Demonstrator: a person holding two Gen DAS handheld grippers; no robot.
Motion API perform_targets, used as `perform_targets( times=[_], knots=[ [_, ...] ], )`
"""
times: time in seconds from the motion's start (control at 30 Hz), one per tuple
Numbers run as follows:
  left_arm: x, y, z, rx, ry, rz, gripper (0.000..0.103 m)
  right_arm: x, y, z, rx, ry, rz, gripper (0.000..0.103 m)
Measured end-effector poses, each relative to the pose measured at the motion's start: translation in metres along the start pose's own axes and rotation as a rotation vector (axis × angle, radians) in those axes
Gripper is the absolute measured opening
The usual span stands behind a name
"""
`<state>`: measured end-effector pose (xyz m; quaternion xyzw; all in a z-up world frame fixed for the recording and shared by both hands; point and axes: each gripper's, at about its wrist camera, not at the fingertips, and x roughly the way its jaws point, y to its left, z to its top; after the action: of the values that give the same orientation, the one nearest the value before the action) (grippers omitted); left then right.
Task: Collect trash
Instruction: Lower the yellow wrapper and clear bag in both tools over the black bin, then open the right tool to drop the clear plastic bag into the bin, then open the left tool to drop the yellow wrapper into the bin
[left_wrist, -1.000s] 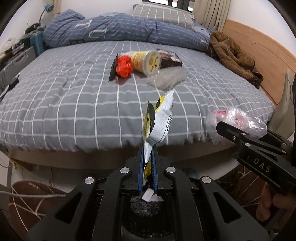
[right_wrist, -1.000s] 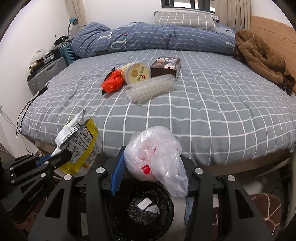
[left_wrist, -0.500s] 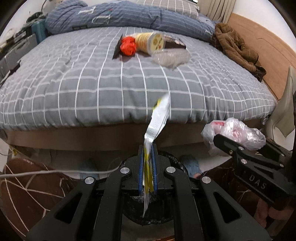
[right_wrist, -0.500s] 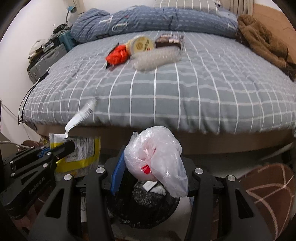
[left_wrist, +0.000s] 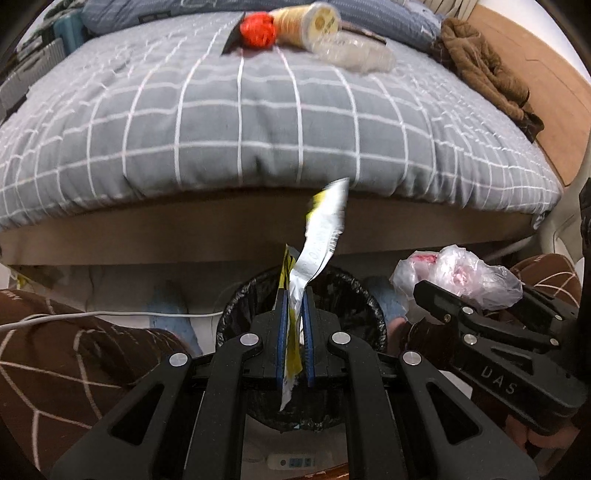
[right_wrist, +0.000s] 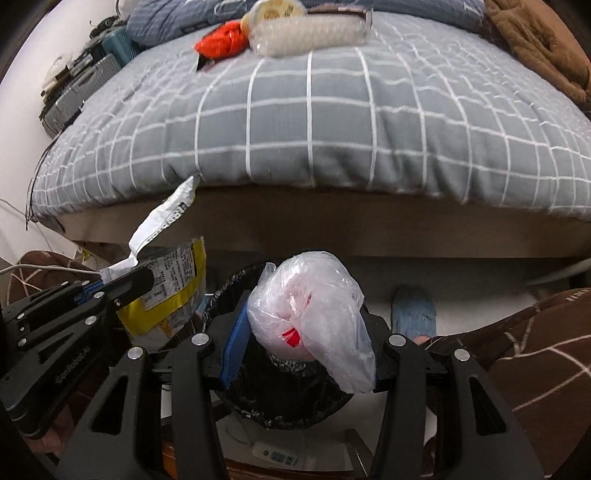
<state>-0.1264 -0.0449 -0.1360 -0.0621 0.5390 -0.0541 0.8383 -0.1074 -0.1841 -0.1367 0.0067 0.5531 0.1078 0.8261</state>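
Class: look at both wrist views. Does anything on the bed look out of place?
Yes. Litter lies on the grey checked bed: an orange crumpled wrapper, a tipped yellow-lidded tub lying on its side, and a clear plastic tray. A brown garment is heaped at the bed's edge.

My left gripper (left_wrist: 293, 302): matte black frame, blue pads on the fingers (left_wrist: 281, 325), round silver screws along the linkage arms. Right gripper (right_wrist: 306, 332): same black build and silver screws, one blue pad showing. Its side casing carries pale "DAS" lettering in the left view. Bare skin of my right hand (left_wrist: 543, 441) shows just under that lettering.
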Motion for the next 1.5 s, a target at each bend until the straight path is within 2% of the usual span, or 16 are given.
perform_targets(
  times=[0.27, 0.57, 0.77, 1.0, 1.13, 1.3, 1.5],
  knots=[
    [0.030, 0.010, -0.005, -0.023, 0.065, 0.013, 0.008, 0.033, 0.004, -0.005, -0.006, 0.089, -0.002, 0.048],
    [0.033, 0.038, -0.015, -0.077, 0.085, 0.033, 0.008, 0.056, 0.025, -0.003, -0.046, 0.135, -0.008, 0.049],
    [0.036, 0.043, -0.018, -0.091, 0.094, 0.036, 0.008, 0.063, 0.035, 0.000, -0.063, 0.136, -0.011, 0.056],
    [0.042, 0.038, -0.015, -0.072, 0.100, 0.029, 0.008, 0.052, 0.027, 0.002, -0.062, 0.103, -0.028, 0.075],
    [0.046, 0.027, -0.014, -0.054, 0.109, 0.019, 0.008, 0.049, 0.013, 0.001, -0.048, 0.098, -0.047, 0.082],
    [0.050, 0.010, -0.013, -0.022, 0.121, 0.001, 0.008, 0.044, -0.006, -0.002, -0.021, 0.086, -0.074, 0.088],
    [0.059, -0.014, -0.015, 0.018, 0.153, -0.033, 0.008, 0.034, -0.027, -0.003, 0.000, 0.061, -0.124, 0.089]
  ],
)
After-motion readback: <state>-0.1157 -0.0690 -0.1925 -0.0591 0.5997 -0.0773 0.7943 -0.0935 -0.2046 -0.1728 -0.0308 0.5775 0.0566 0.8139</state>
